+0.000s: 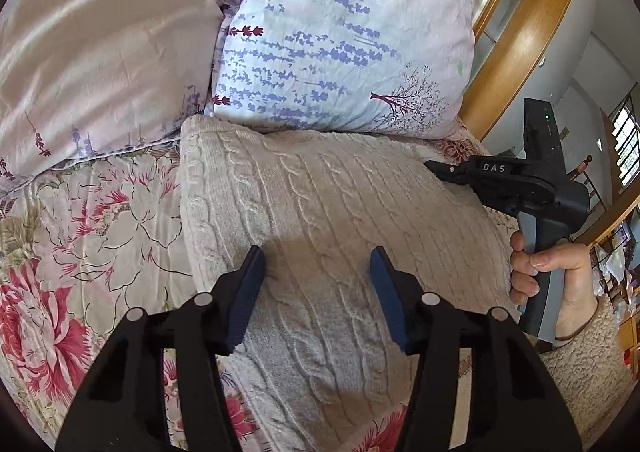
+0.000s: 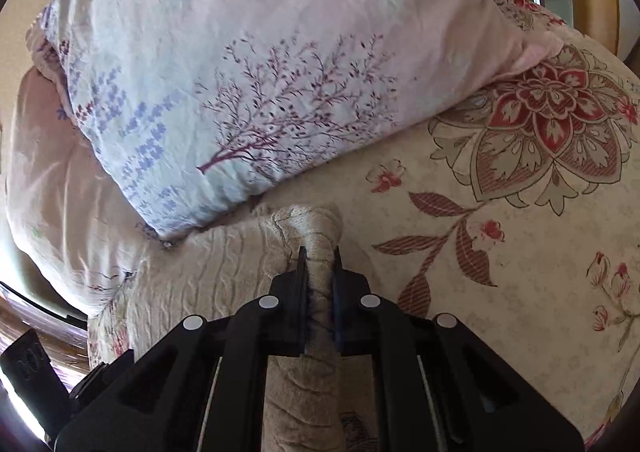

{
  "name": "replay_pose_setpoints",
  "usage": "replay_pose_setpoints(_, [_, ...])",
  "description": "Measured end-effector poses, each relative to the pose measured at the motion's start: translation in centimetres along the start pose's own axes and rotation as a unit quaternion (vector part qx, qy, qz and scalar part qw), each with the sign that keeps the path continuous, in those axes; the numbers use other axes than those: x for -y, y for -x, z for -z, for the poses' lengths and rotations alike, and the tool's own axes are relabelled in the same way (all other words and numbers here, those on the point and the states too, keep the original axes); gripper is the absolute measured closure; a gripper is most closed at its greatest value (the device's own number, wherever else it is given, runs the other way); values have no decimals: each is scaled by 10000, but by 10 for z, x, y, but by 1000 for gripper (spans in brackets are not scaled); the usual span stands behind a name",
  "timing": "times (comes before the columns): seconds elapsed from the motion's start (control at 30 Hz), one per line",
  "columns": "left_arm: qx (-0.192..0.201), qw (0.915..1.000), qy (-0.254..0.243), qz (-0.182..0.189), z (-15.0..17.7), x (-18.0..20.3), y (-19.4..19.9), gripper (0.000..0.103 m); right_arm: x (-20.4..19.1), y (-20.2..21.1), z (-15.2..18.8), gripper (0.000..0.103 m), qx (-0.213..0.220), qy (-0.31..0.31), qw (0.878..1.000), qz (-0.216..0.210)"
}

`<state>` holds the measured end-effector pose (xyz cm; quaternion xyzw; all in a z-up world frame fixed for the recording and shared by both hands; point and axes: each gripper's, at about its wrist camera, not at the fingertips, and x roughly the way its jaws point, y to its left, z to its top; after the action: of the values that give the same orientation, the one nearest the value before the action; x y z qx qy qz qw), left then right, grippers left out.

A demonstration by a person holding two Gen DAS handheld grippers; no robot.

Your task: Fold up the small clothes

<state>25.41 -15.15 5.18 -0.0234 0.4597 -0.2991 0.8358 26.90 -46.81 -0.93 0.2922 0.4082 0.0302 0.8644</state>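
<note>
Where the bed runs off to the left, a plain pink pillow [image 1: 92, 51] lies against the head end, over a bedspread [image 1: 80, 252] printed with big red and pink flowers. Just right of it, a second pillow [image 1: 340, 31] with a lavender-sprig print, propped, its lower edge touching the top of the garment. Cable-knit sweater [image 1: 328, 203], beige, folded into a rough rectangle, flat on the bedspread mid-bed. Left gripper [image 1: 318, 276] above the sweater's near half, jaws apart, no cloth between them; its shadow falls on the knit. Whether the tips touch the knit, cannot tell. Further right, right gripper [image 2: 320, 264] at the sweater's right edge, jaws clenched on a bunched ridge of the knit that is pulled up off the bedspread; the pinched cloth shows between both pads in its own camera. A hand [image 1: 548, 272] in a fleecy sleeve grips its handle. Far right, wooden headboard frame [image 1: 520, 35], room beyond too blurred to read.
</note>
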Motion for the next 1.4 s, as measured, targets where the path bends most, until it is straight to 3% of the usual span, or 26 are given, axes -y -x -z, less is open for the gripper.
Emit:
replay_pose_setpoints(0.17, [3, 9996, -156, -232, 0, 8, -10, 46, -10, -13, 4, 93, -59, 216, 9991, 349])
replay_pose_setpoints(0.23, [51, 9990, -270, -341, 1, 13, -11, 44, -12, -10, 3, 87, -50, 221, 9990, 376])
replay_pose_setpoints(0.33, [238, 9981, -340, -461, 6, 17, 3, 41, -8, 16, 7, 76, 220, 111, 9994, 228])
replay_pose_setpoints(0.4, [400, 9972, -344, -531, 10, 16, 17, 32, -11, 41, 15, 76, 521, 282, 9982, 88])
replay_pose_setpoints(0.5, [670, 9926, -370, -947, 13, 10, 33, 27, -21, 71, 35, 72, 760, 705, 9943, -255])
replay_pose_setpoints(0.63, [454, 9912, -233, -1225, 14, 0, 28, 25, -39, 69, 62, 68, 404, 1230, 9909, -379])
replay_pose_setpoints(0.8, [306, 9925, -166, -1175, 16, -4, 15, 21, -38, 46, 76, 64, 158, 1644, 9860, 243])
replay_pose_setpoints(0.87, [271, 9943, -26, -1029, 14, -9, 17, 21, -32, 52, 72, 62, 155, 1534, 9880, 113])
replay_pose_setpoints(0.9, [279, 9955, 103, -895, 13, -14, 20, 20, -27, 57, 68, 56, 173, 1343, 9907, -107])
replay_pose_setpoints(0.93, [302, 9962, 261, -779, 12, -20, 22, 19, -21, 63, 63, 38, 205, 1127, 9928, -353])
replay_pose_setpoints(1.0, [320, 9960, 657, -521, 11, -36, 25, 16, -8, 71, 54, 18, 289, 786, 9946, -608])
replay_pose_setpoints(1.2, [-4, 9875, 1536, 364, 8, -67, 11, 16, 12, 48, 39, 18, -452, 265, 9938, -978])
replay_pose_setpoints(1.4, [-201, 9792, 1863, 773, 12, -76, -9, 16, 13, 24, 33, 18, -915, 182, 9897, -1087])
